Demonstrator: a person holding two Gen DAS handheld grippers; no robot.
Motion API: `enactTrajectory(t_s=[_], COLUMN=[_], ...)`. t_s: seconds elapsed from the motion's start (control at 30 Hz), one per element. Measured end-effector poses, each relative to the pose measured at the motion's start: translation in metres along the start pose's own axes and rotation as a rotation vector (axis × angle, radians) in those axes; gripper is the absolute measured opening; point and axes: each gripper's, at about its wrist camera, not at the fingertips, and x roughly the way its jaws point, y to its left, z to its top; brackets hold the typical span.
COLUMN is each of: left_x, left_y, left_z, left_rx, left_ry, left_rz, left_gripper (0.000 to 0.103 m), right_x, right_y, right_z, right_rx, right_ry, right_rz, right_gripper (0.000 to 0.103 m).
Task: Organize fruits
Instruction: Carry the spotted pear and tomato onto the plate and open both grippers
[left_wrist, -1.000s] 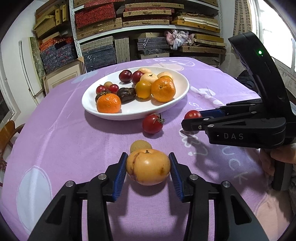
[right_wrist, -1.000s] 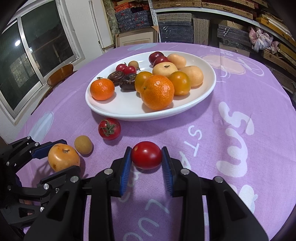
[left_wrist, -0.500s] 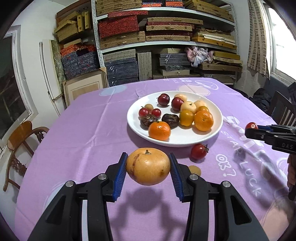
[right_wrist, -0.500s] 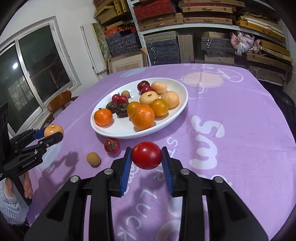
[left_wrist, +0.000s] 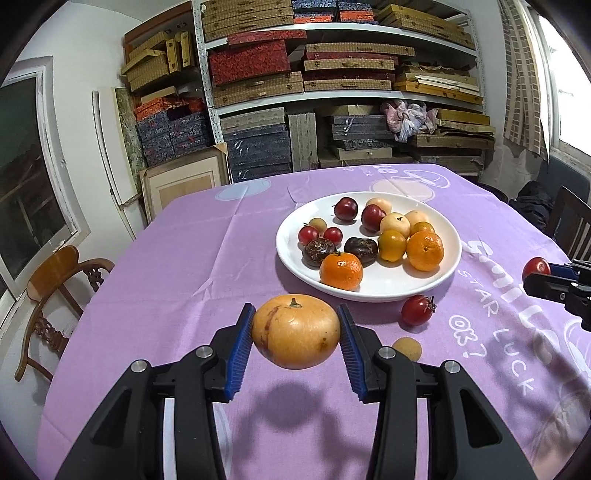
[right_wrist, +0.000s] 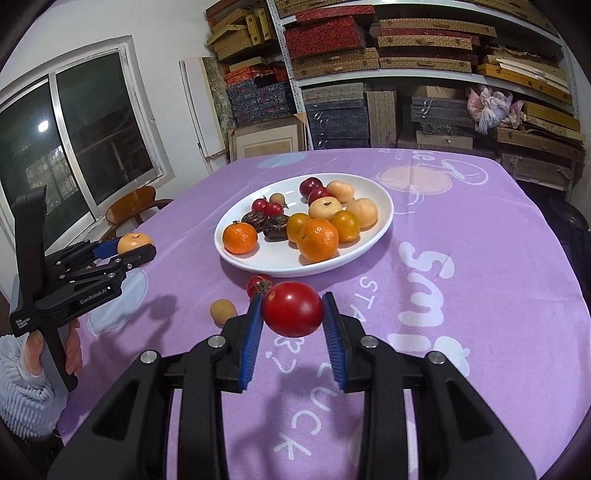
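Note:
My left gripper (left_wrist: 295, 332) is shut on a large yellow-orange fruit (left_wrist: 295, 330) and holds it above the purple cloth, in front of the white plate (left_wrist: 373, 286). My right gripper (right_wrist: 292, 310) is shut on a red tomato (right_wrist: 292, 308), raised above the cloth near the plate (right_wrist: 288, 267). The plate holds several fruits: oranges, yellow fruits, dark red plums, cherry tomatoes, dark brown ones. A red tomato (left_wrist: 417, 310) and a small tan fruit (left_wrist: 407, 349) lie on the cloth before the plate. The right gripper (left_wrist: 543, 271) shows at the left view's right edge, the left gripper (right_wrist: 127, 249) at the right view's left.
The round table has a purple printed cloth (left_wrist: 207, 258). A wooden chair (left_wrist: 55, 273) stands at its left side. Shelves stacked with boxes (left_wrist: 332, 74) fill the back wall. A dark chair (left_wrist: 569, 218) is at the right.
Both grippers have risen and drawn back from the table with their fruits held. The plate and loose fruits look farther off. The left gripper has swung leftward.

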Motion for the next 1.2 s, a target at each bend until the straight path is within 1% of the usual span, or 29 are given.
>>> enactTrajectory(t_s=[0.33, 0.5, 0.63, 0.77, 0.87, 0.93, 1.03, 1.2], left_x=[0.008, 0.017, 0.03, 0.05, 0.074, 0.09, 0.112, 0.143], left_y=[-0.004, -0.005, -0.009, -0.013, -0.012, -0.012, -0.015, -0.02], left_z=[0.017, 0.027, 0.038, 0.054, 0.068, 0.077, 0.086, 0.091], left_rx=[0.019, 0.025, 0.042, 0.049, 0.014, -0.004, -0.019, -0.038], left_ry=[-0.026, -0.027, -0.028, -0.018, 0.015, 0.038, 0.066, 0.111], left_rz=[0.002, -0.002, 0.0, -0.015, -0.056, -0.08, -0.098, -0.122], left_gripper=[0.045, 0.045, 0.045, 0.045, 0.045, 0.045, 0.045, 0.045], right_x=[-0.004, -0.001, 0.01, 0.036, 0.066, 0.087, 0.118, 0.156], right_y=[0.008, 0.012, 0.015, 0.013, 0.005, -0.001, -0.017, -0.039], right_z=[0.023, 0.046, 0.066, 0.087, 0.101, 0.106, 0.113, 0.118], right_rx=[-0.041, -0.065, -0.083, -0.082, -0.07, -0.056, -0.022, 0.009], right_ry=[-0.018, -0.034, -0.041, -0.035, -0.015, 0.002, 0.032, 0.059], right_rz=[-0.014, -0.02, -0.02, -0.026, -0.042, -0.051, -0.062, -0.091], right_gripper=[0.031, 0.031, 0.031, 0.031, 0.031, 0.031, 0.031, 0.031])
